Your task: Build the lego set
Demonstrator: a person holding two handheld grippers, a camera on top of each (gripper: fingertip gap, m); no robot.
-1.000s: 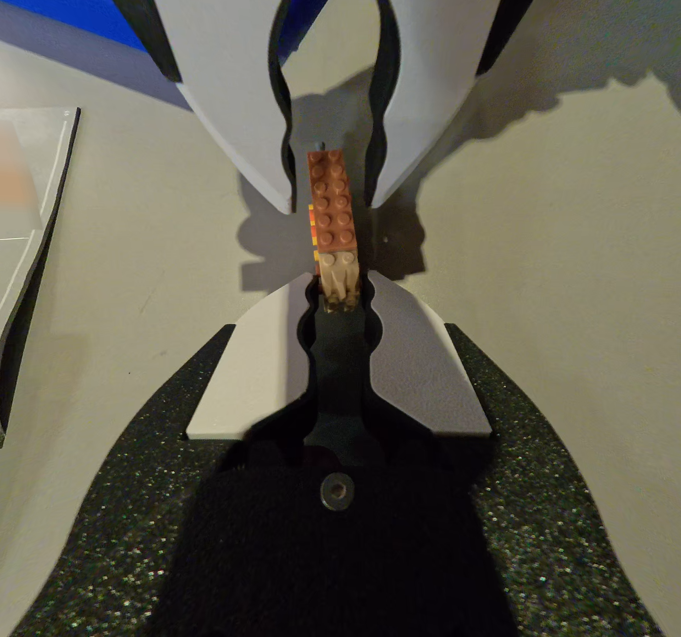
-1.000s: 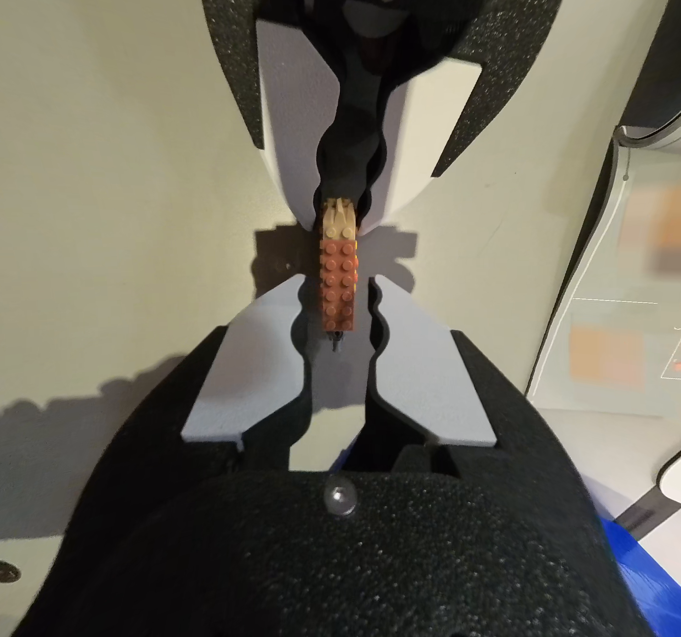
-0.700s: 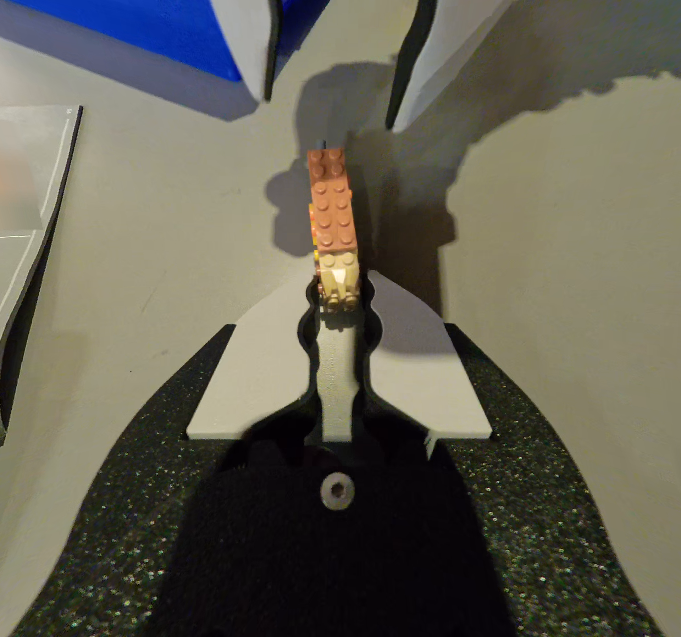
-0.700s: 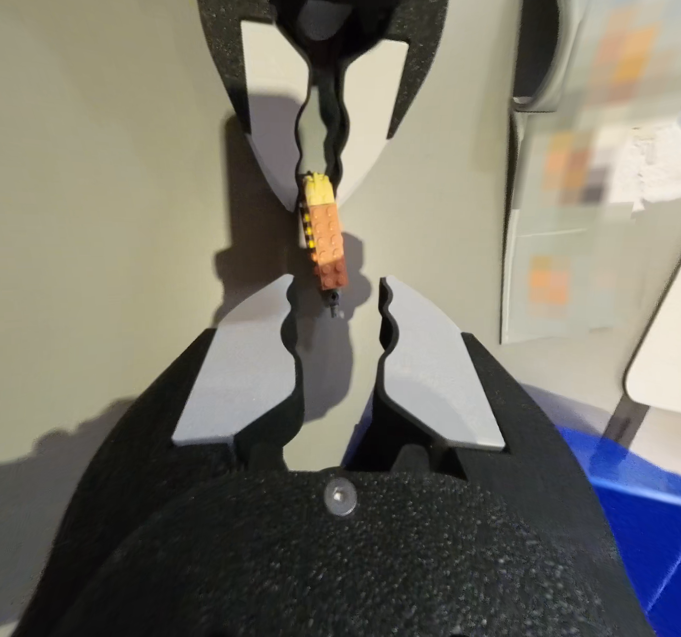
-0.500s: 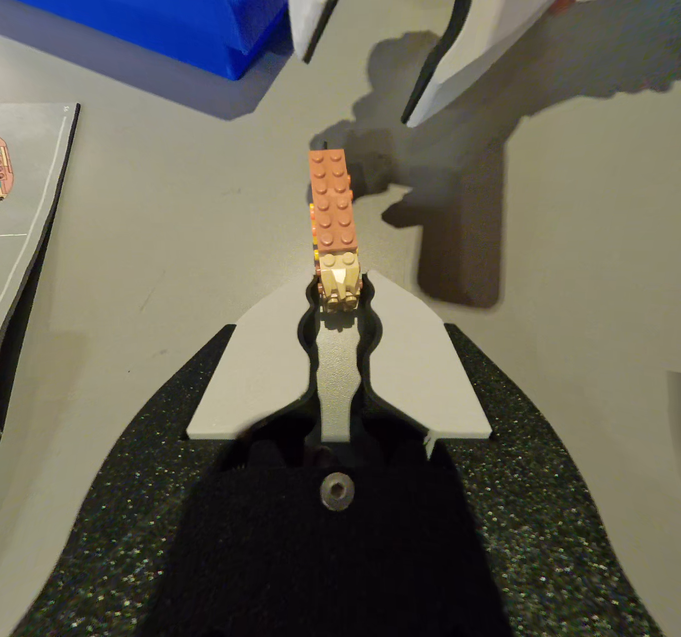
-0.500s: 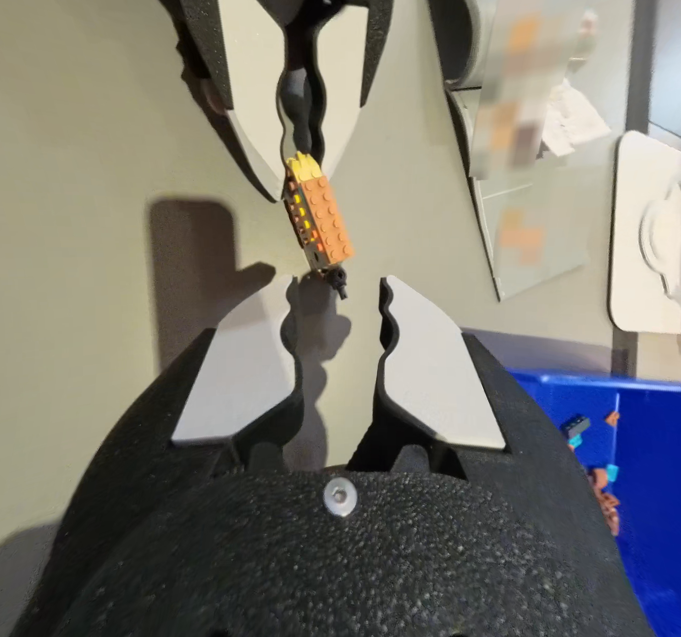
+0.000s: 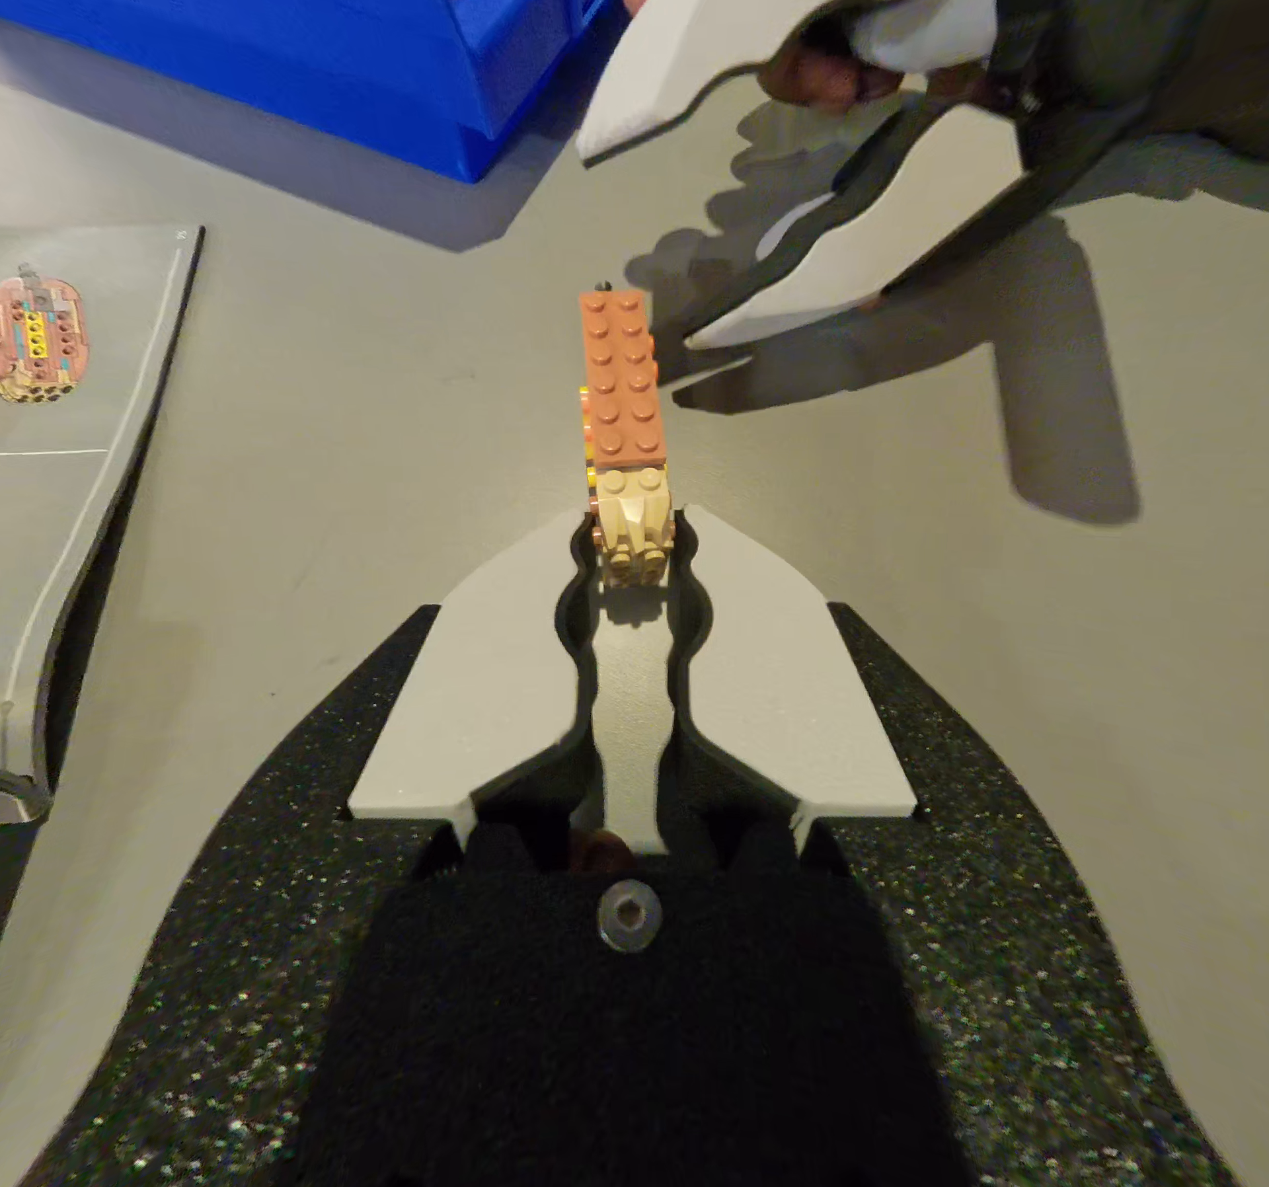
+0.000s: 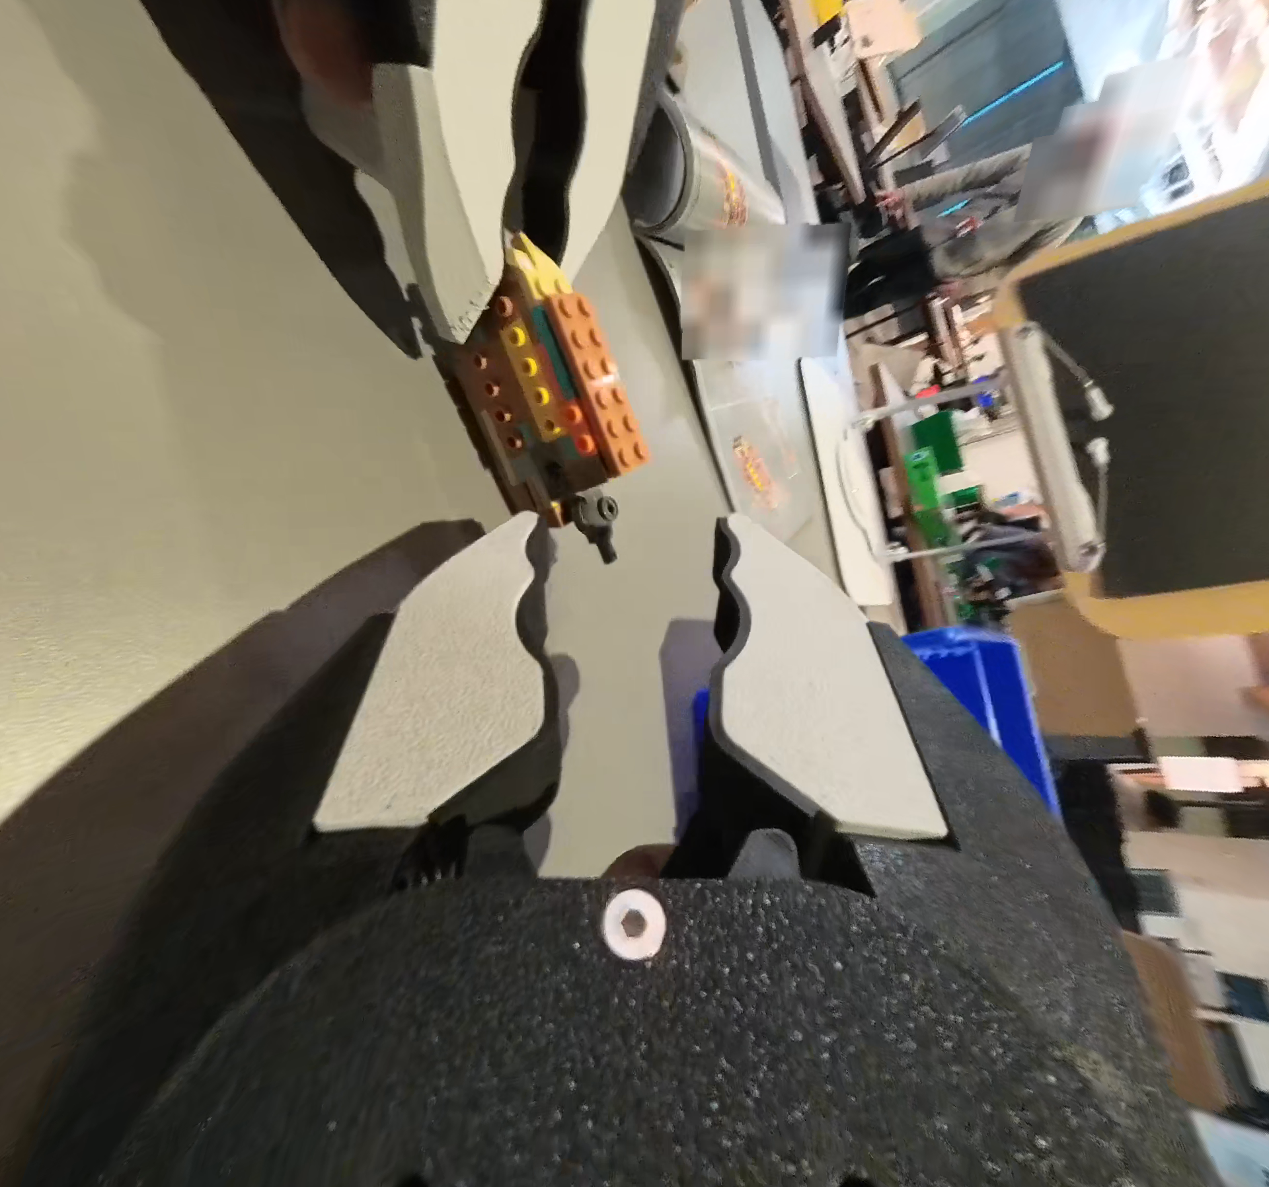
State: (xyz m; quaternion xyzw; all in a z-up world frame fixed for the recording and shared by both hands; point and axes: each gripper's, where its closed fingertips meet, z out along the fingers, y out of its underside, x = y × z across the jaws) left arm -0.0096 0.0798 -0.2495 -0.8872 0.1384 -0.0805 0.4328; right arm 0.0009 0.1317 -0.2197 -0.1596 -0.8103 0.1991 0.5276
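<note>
My left gripper [image 7: 632,522] is shut on the tan end of a lego build [image 7: 623,385], a long orange-brown studded piece with yellow, brown and teal layers and a small black pin at its far end. It is held above the grey table [image 7: 343,433]. In the right wrist view the same build [image 8: 549,399] hangs from the left gripper [image 8: 529,268] at the top. My right gripper [image 8: 625,529] is open and empty, rolled on its side, just short of the build's pin end. It also shows at the upper right of the left wrist view [image 7: 645,241].
A blue bin [image 7: 295,21] with several loose bricks stands at the back left; it also shows in the right wrist view [image 8: 975,680]. An instruction booklet [image 7: 69,440] lies at the left. A white tray [image 8: 844,467] and room clutter show at the right. My hands' fingertips stand some 7 centimeters from each other.
My right gripper has pulled back from around the build, swung off to the right and rolled onto its side, still open. The left gripper keeps its hold and has barely moved.
</note>
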